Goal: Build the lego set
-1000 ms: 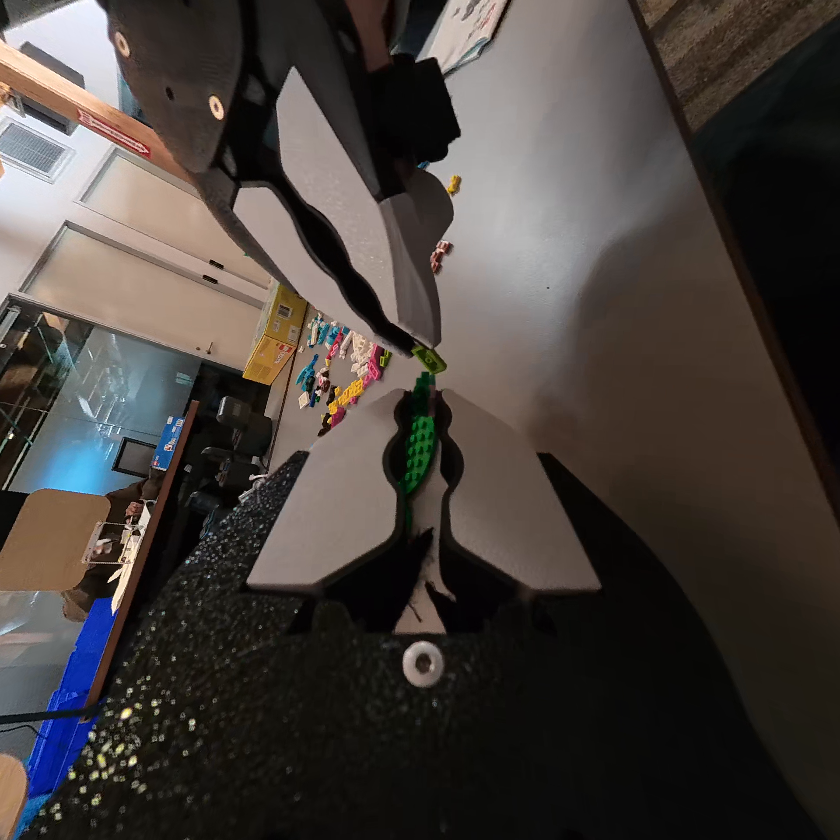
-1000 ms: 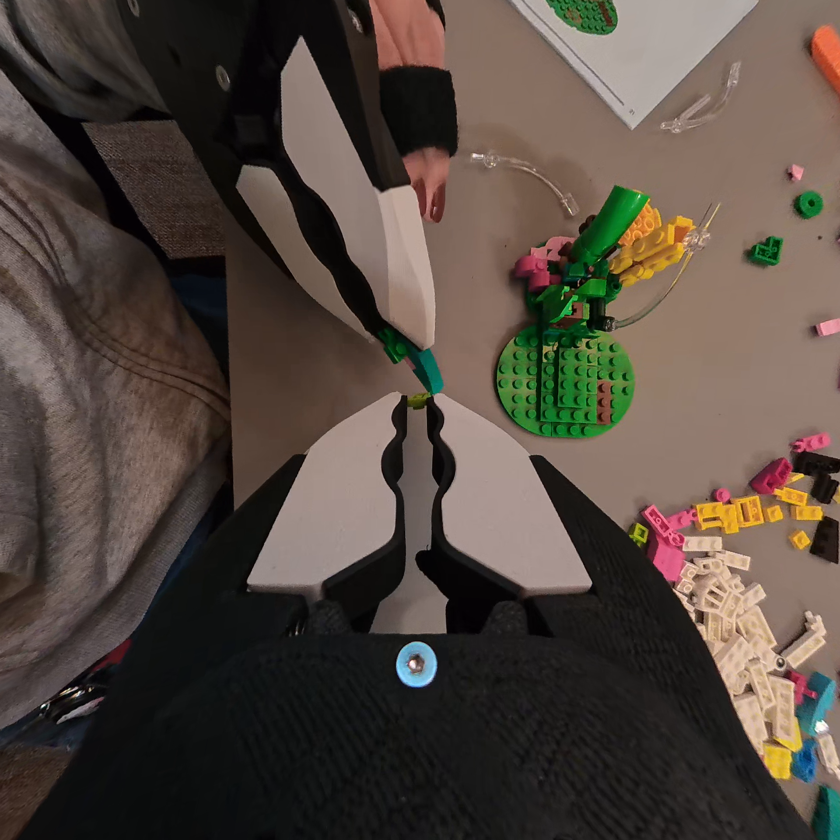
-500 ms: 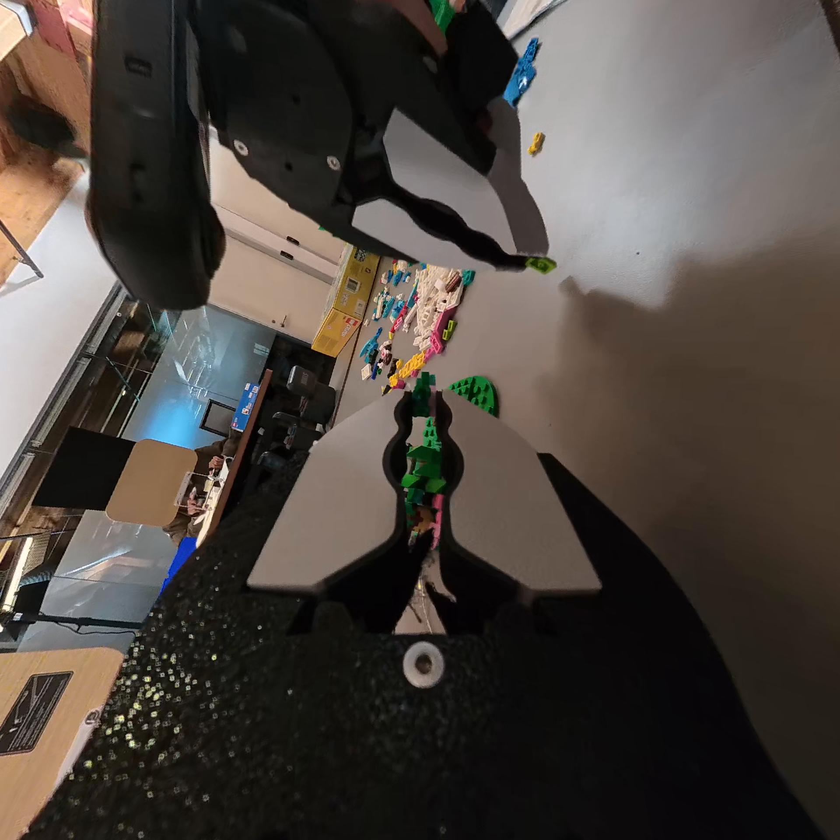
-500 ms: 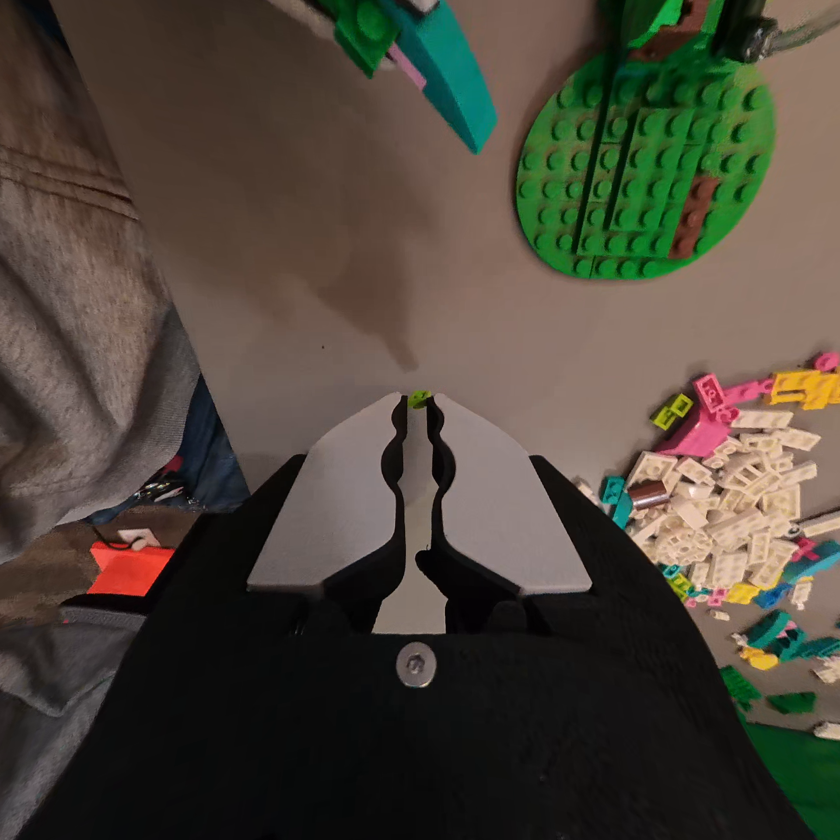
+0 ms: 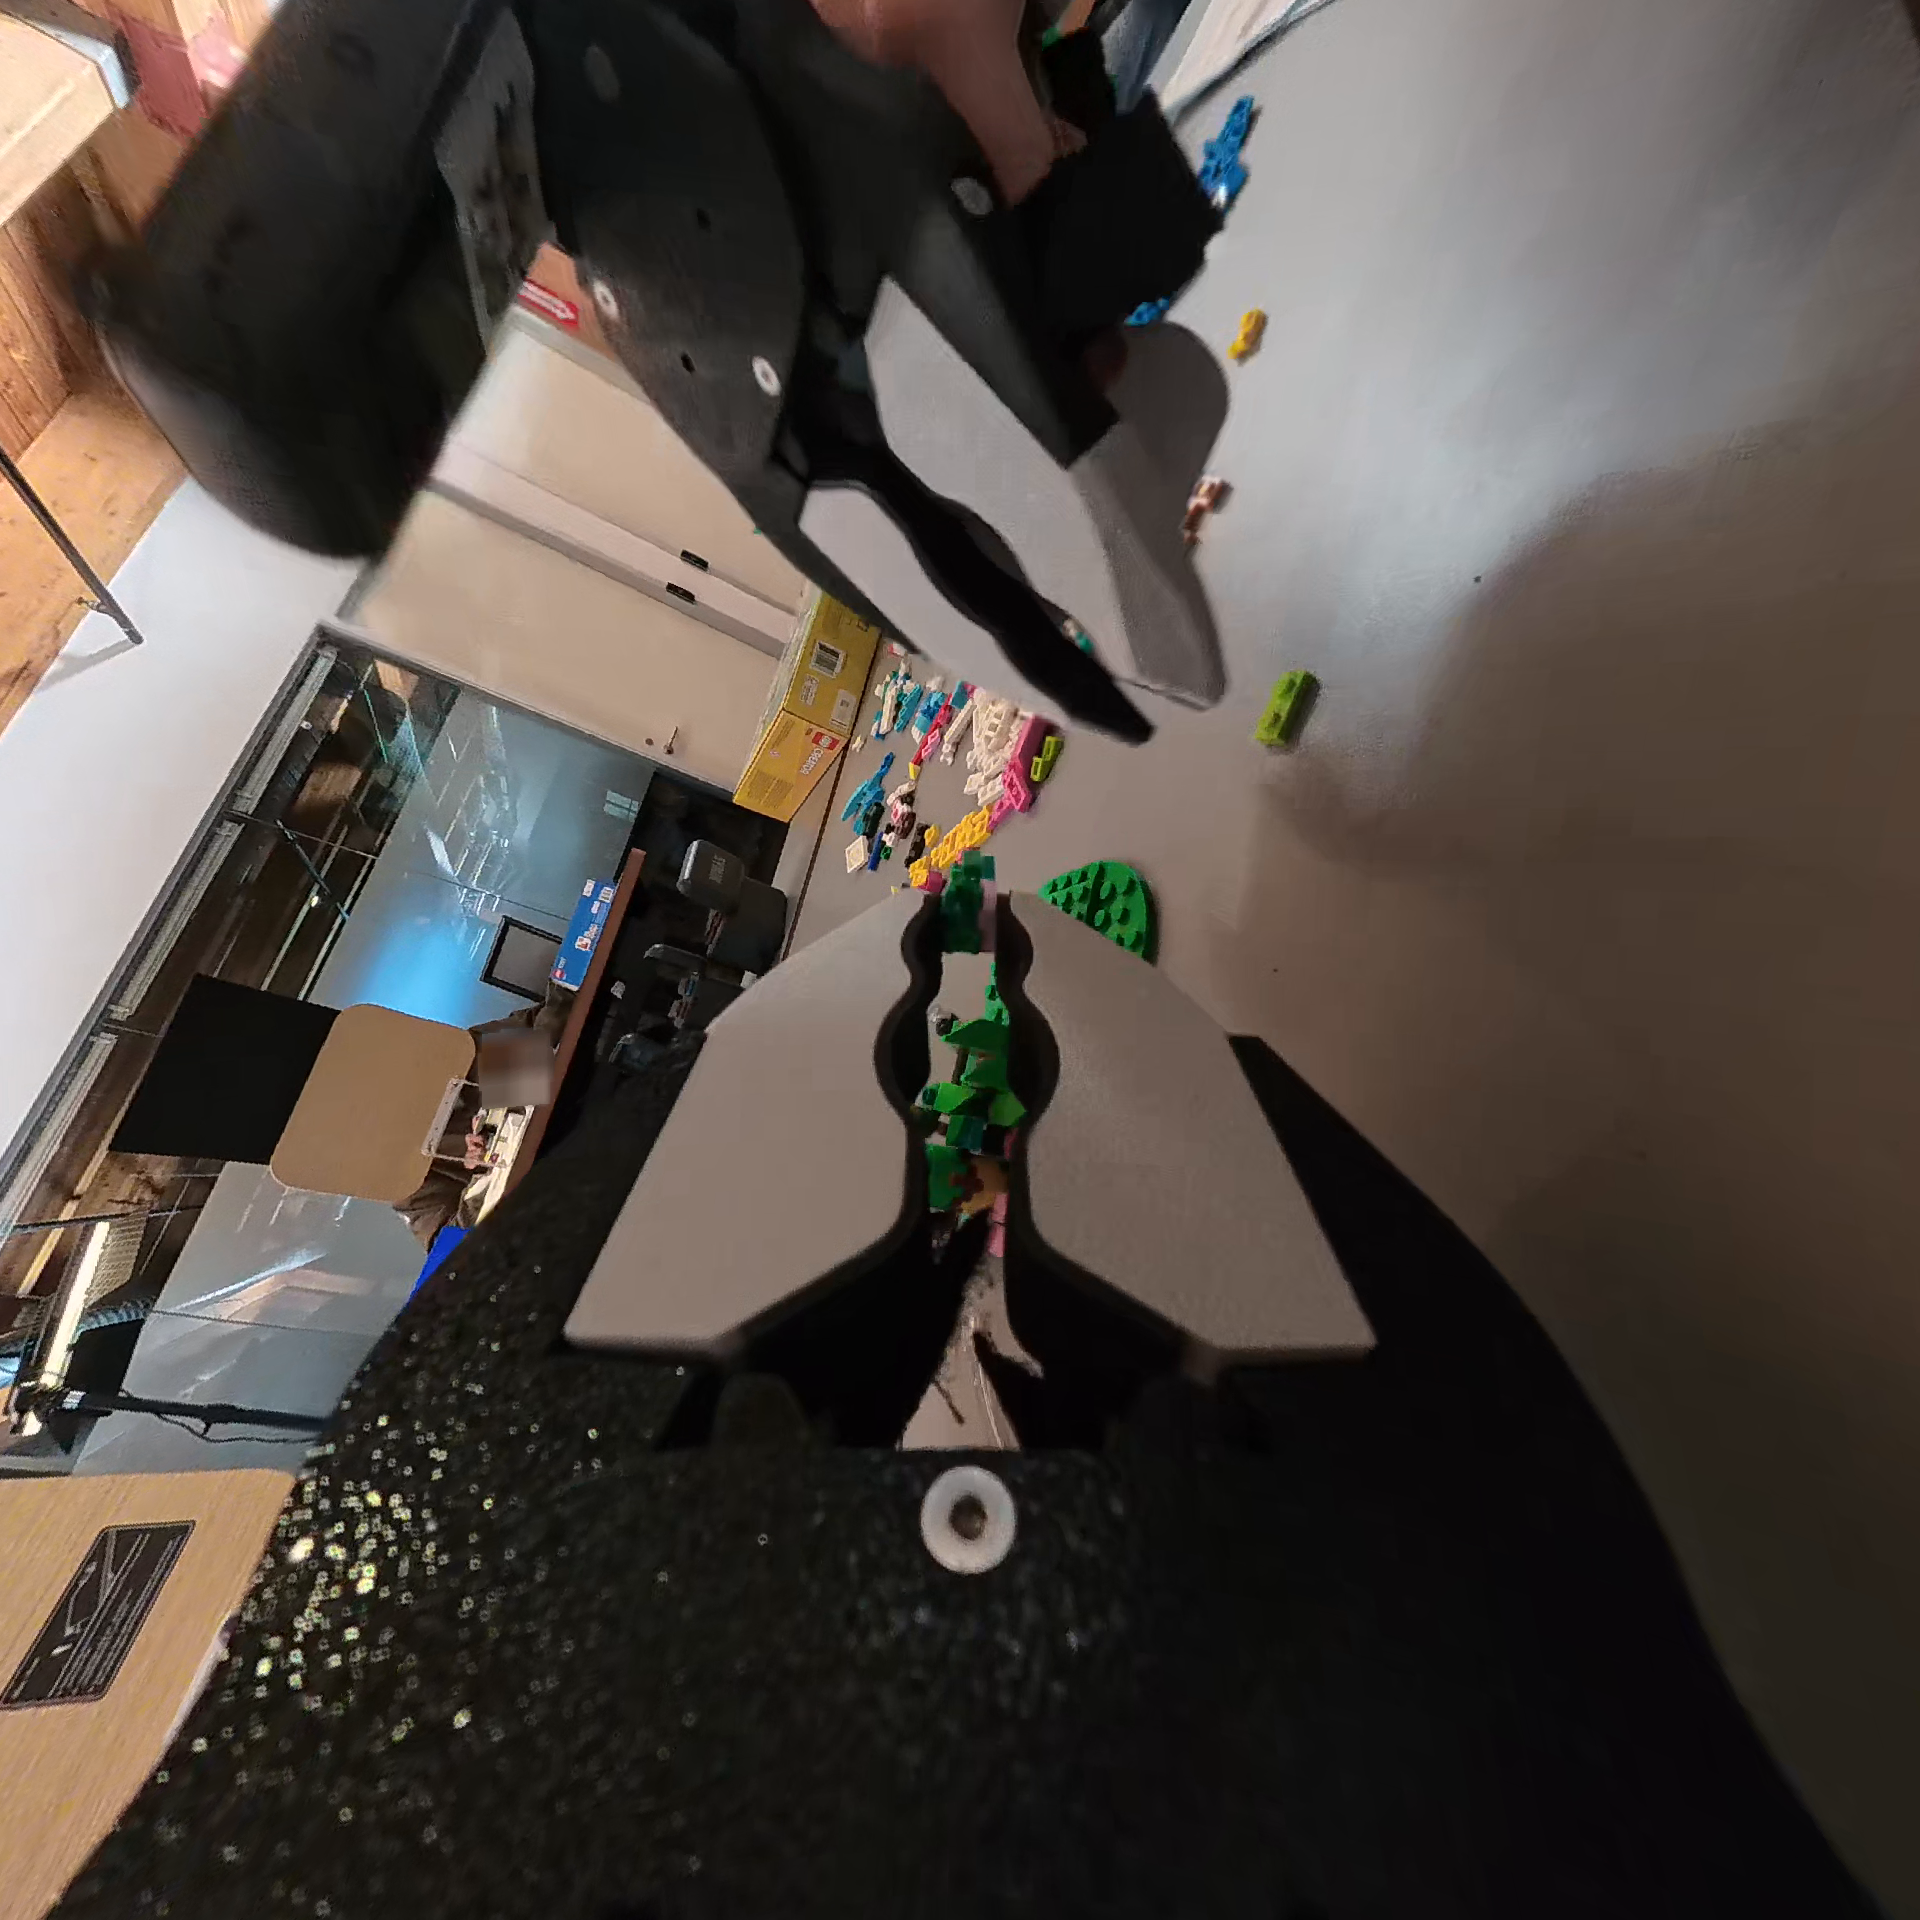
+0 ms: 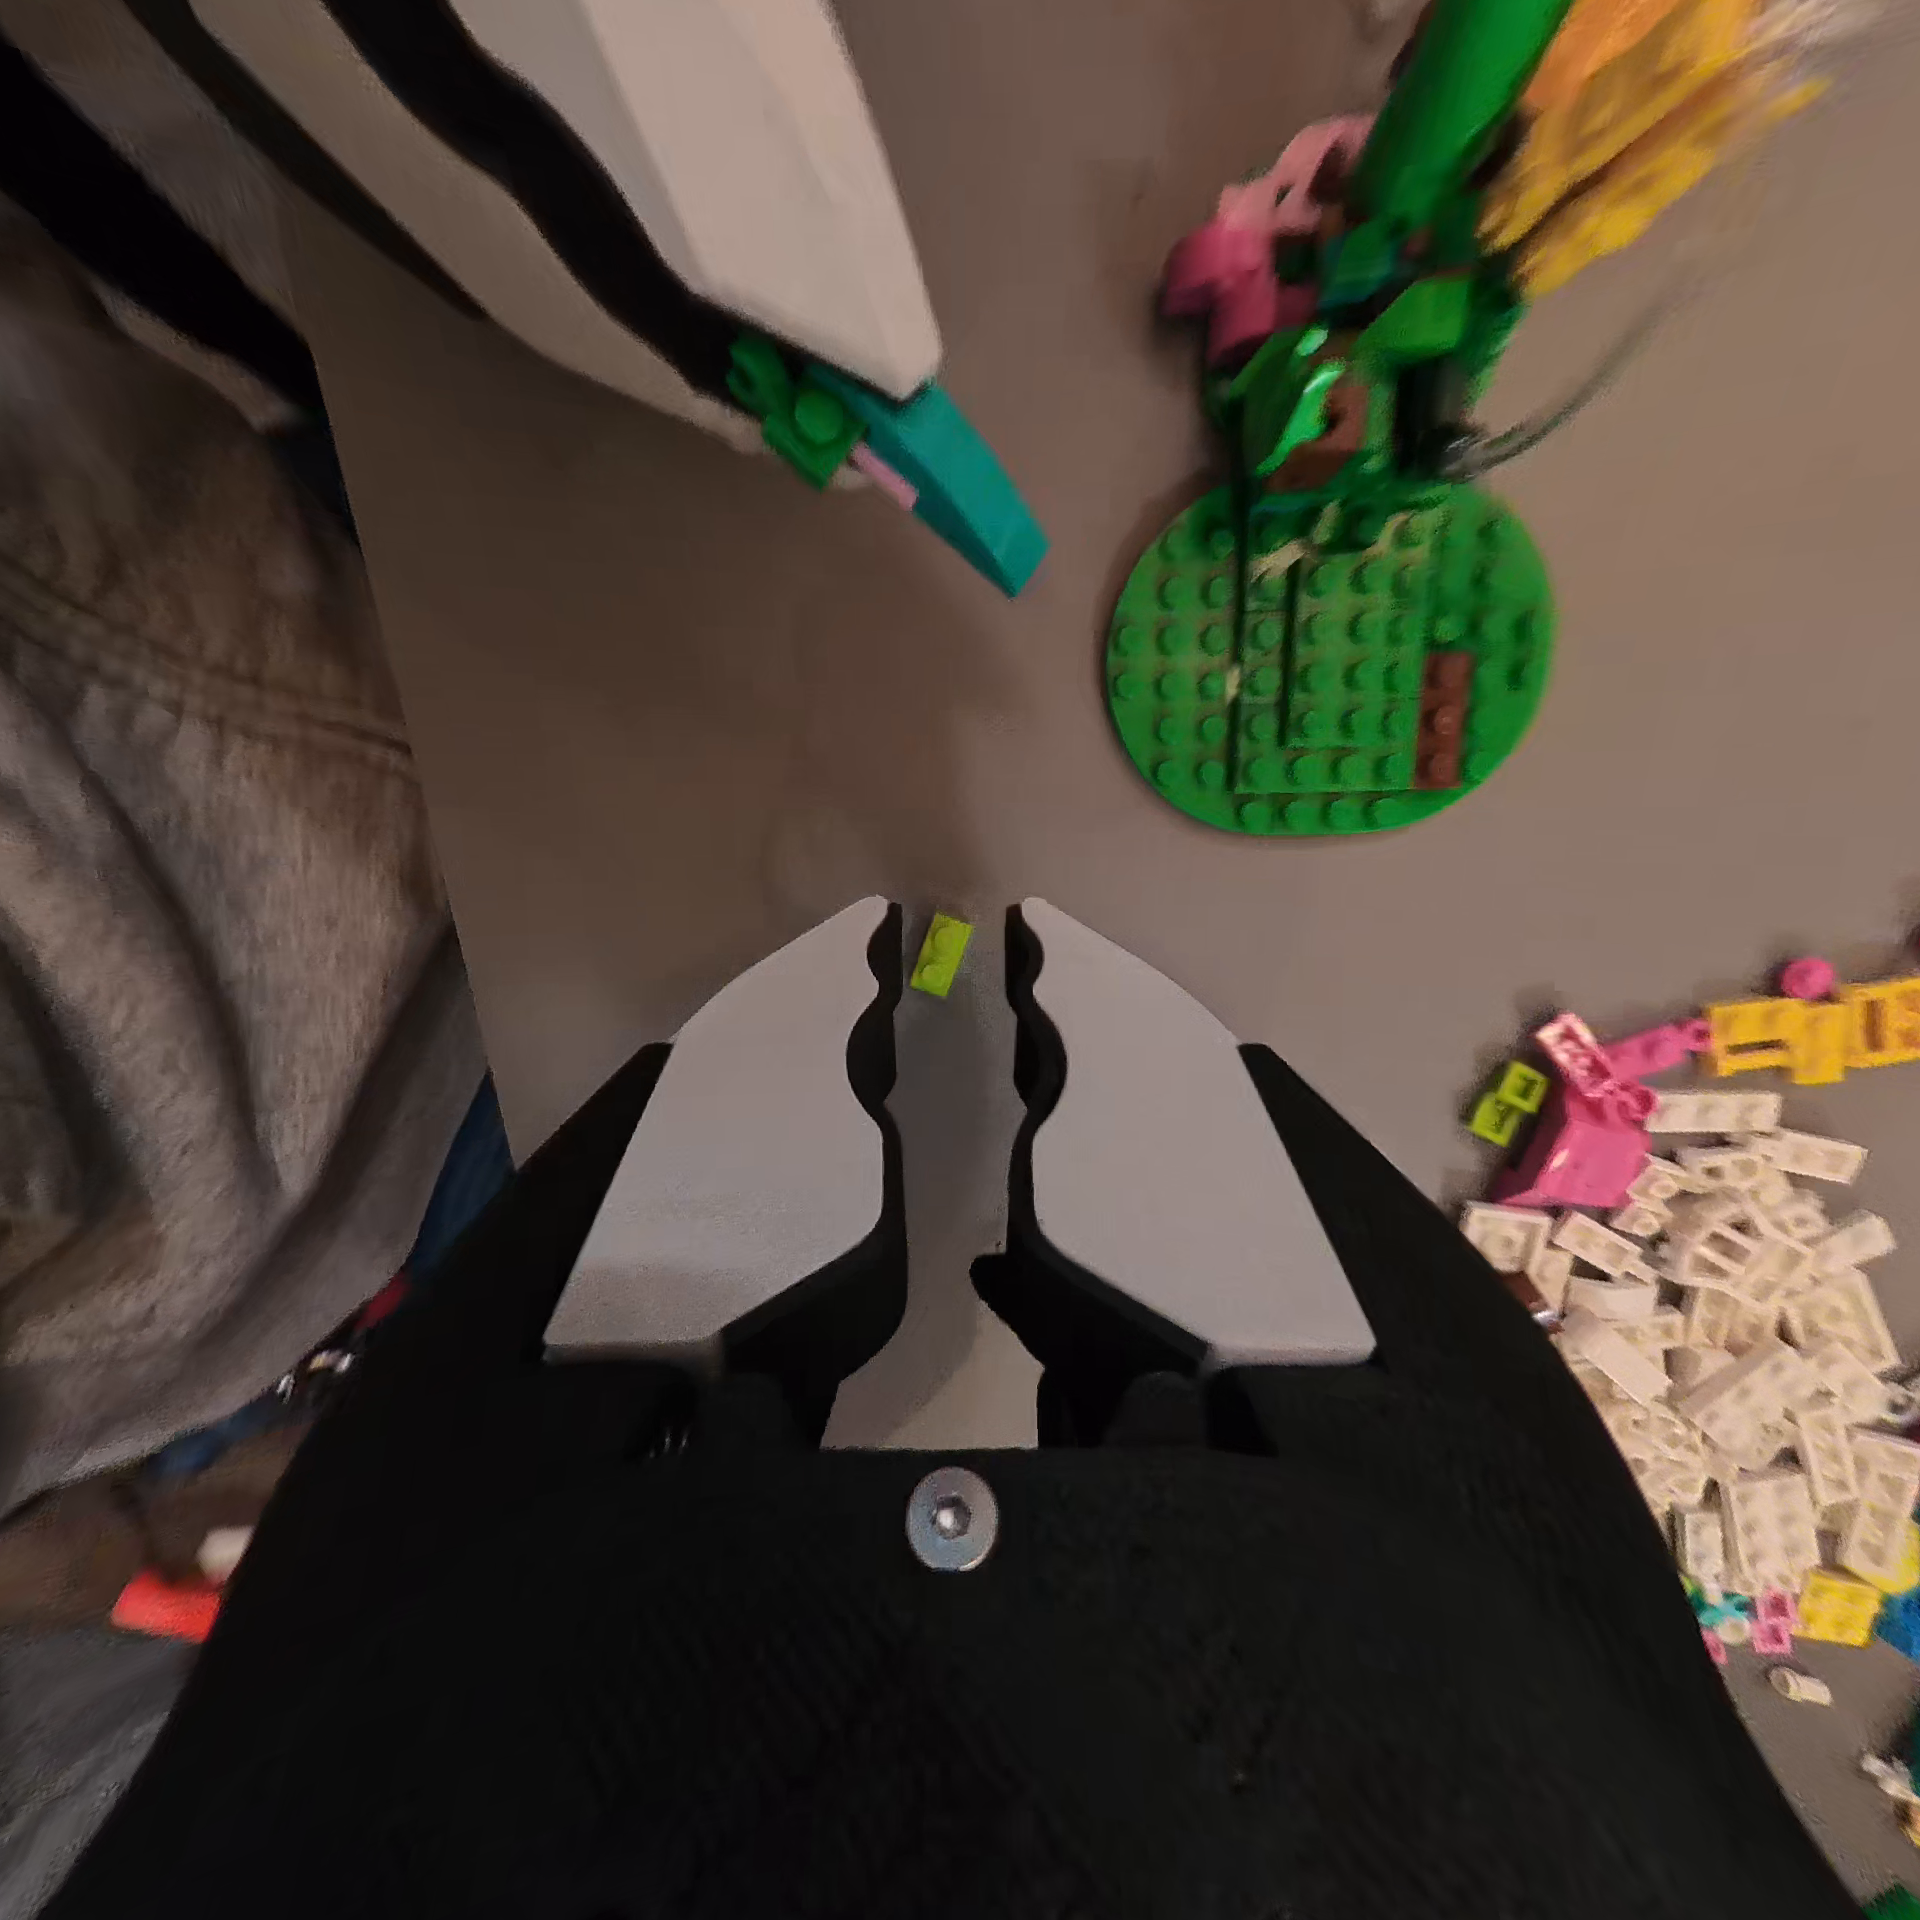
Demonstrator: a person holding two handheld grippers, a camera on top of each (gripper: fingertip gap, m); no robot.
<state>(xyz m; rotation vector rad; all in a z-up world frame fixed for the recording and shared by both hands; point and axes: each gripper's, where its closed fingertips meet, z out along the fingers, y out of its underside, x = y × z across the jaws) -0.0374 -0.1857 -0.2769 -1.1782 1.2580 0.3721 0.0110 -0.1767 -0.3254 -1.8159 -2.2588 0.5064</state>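
Grey table point(image 5: 1558, 312), glass partition point(image 5: 436, 831) behind

Left tongs point(image 5: 968, 909): pale grey fingers on a black body, drawn close and pressed on a small green, pink and teal brick assembly point(image 6: 894, 447) whose teal tip juts past the fingertips. Held raised above the desk point(image 6: 644, 727), fingers angled downward.

Right tongs point(image 6: 948, 914): same build, fingers parted, pointing down at the desk. A lime-green brick point(image 6: 941, 954) lies on the desk between the fingertips, with a gap at each pad.

Person's hand point(image 5: 935, 62): seen in part at the rear of the right tongs, with a dark cuff.
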